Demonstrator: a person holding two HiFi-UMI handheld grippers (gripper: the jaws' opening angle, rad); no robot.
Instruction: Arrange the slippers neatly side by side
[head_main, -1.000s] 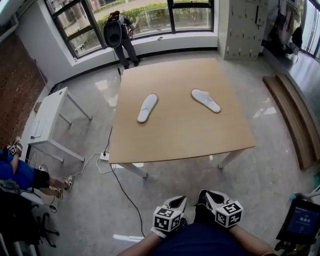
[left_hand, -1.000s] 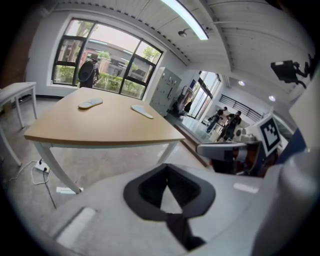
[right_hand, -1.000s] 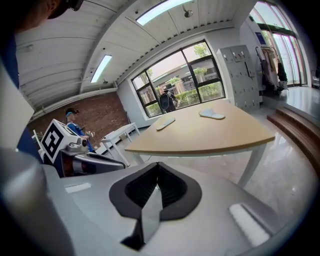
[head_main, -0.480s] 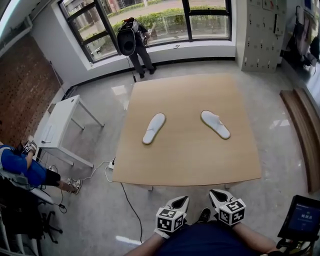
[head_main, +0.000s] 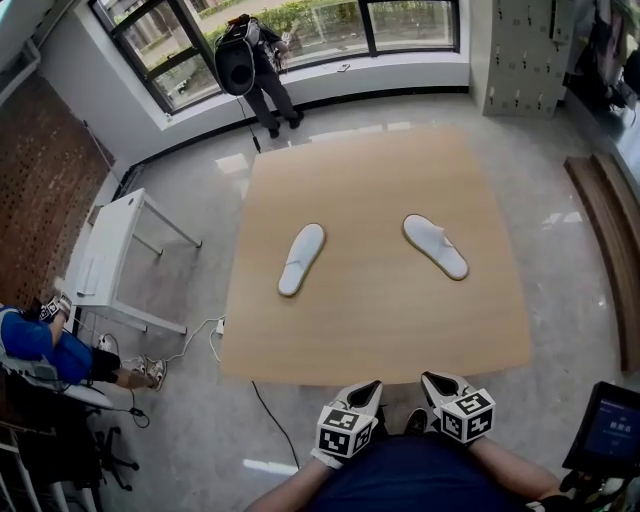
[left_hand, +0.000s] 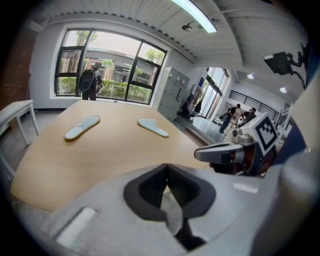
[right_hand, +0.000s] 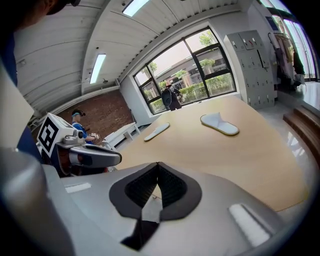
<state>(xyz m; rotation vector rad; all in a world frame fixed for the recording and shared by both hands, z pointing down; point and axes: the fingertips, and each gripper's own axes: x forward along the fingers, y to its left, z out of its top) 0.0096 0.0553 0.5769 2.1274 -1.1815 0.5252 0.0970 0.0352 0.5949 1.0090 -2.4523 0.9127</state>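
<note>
Two white slippers lie apart on the wooden table (head_main: 380, 330). The left slipper (head_main: 301, 259) slants up to the right, and the right slipper (head_main: 435, 246) slants up to the left. Both grippers hang low by my body, just short of the table's near edge. The left gripper (head_main: 368, 386) and the right gripper (head_main: 432, 380) have their jaws together and hold nothing. The left gripper view shows its own jaws (left_hand: 167, 167) and both slippers (left_hand: 82, 126) (left_hand: 153, 127) far ahead. In the right gripper view, the right gripper (right_hand: 158, 165) points at the slippers (right_hand: 157, 131) (right_hand: 219, 124).
A small white table (head_main: 110, 255) stands to the left, with a cable (head_main: 190, 335) on the floor beside it. A person with a backpack (head_main: 245, 65) stands at the window. Another person (head_main: 40, 345) sits at far left. A wooden bench (head_main: 610, 240) runs along the right.
The head view has shifted, and the table's near edge now lies closer to both grippers. The slippers have not moved on the table. Both grippers stay shut.
</note>
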